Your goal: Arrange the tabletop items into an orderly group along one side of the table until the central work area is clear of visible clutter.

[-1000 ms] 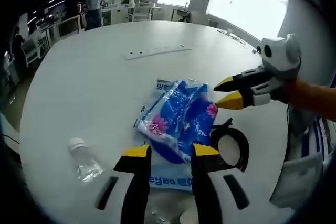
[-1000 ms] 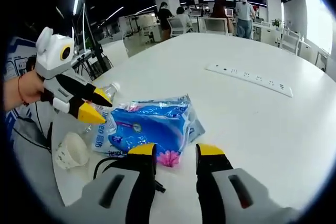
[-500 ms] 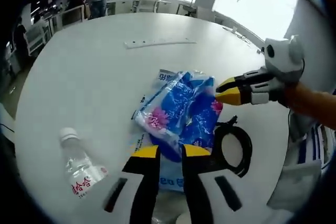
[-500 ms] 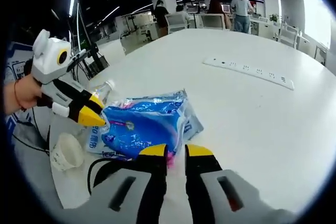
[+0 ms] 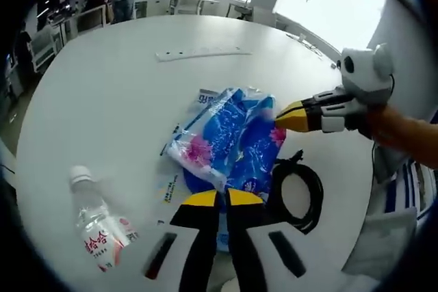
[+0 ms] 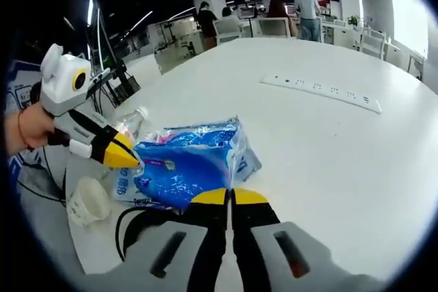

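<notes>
The step in hand looked like the taking-up of the blue-and-white plastic pack of tissues with pink flowers [image 5: 229, 143], which lay near the middle of the round white worktop [image 5: 109, 87]. The left tongs [image 5: 223, 198] stood with their yellow tips drawn together at the pack's near edge, seemingly pinching the wrapper. The right tongs [image 6: 230, 197] were likewise brought tight together at the opposite edge, though whether they truly held any film I could not tell.

Beside the pack lay a coiled black cable [image 5: 299, 195], a clear plastic water bottle with a red label [image 5: 97, 225], and a white paper cup [image 6: 87, 200]; a white power strip [image 6: 320, 93] sat well apart, farther across the worktop.

The next move, I judged, called for lifting or dragging the pack towards one edge of the worktop, keeping the grip firm since the slippery film could slide free.

Against a second before, both pairs of tongs had gone from wide apart to closed, and both had moved in onto the pack.
</notes>
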Demonstrator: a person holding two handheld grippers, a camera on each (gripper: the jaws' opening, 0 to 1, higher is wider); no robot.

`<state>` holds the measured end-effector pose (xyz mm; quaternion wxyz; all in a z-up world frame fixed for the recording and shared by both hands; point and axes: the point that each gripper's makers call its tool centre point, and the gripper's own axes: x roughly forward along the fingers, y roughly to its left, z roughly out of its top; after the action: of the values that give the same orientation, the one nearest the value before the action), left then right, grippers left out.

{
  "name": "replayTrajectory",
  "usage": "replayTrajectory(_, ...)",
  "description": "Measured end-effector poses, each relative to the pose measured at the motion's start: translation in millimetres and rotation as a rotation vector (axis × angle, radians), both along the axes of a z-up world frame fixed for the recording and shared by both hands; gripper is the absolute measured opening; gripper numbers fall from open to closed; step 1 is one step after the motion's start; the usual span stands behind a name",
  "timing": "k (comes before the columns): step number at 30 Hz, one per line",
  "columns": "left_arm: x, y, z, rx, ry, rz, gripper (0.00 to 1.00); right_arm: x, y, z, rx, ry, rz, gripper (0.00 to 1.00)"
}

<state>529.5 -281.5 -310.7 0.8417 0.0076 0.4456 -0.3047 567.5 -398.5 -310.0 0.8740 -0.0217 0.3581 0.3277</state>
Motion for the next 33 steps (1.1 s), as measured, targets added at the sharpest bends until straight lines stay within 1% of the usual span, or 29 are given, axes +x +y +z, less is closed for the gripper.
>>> replayTrajectory(3, -0.9, -0.5, 1.6, -0.001, -0.002, -0.002, 0.00, -1.5, -1.5, 3.8, 0.009, -0.001, -0.004, 0.00)
replayTrajectory(11, 0.8, -3.1, 14.6, -0.015, -0.018, -0.006, 0.00, -3.3, -5.4, 14.8, 0.019, -0.014, -0.011, 0.00)
replayTrajectory(15, 0.2, -4.8, 17.7, -0.021, -0.021, -0.006, 0.00, -4.2, -7.2, 19.3, 0.024, -0.019, -0.016, 0.00)
replayTrajectory(33, 2.8, -19.2, 45.2, -0.045, -0.059, -0.030, 0.00, -6.9, -22.6, 47.6, 0.053, -0.058, -0.056, 0.00)
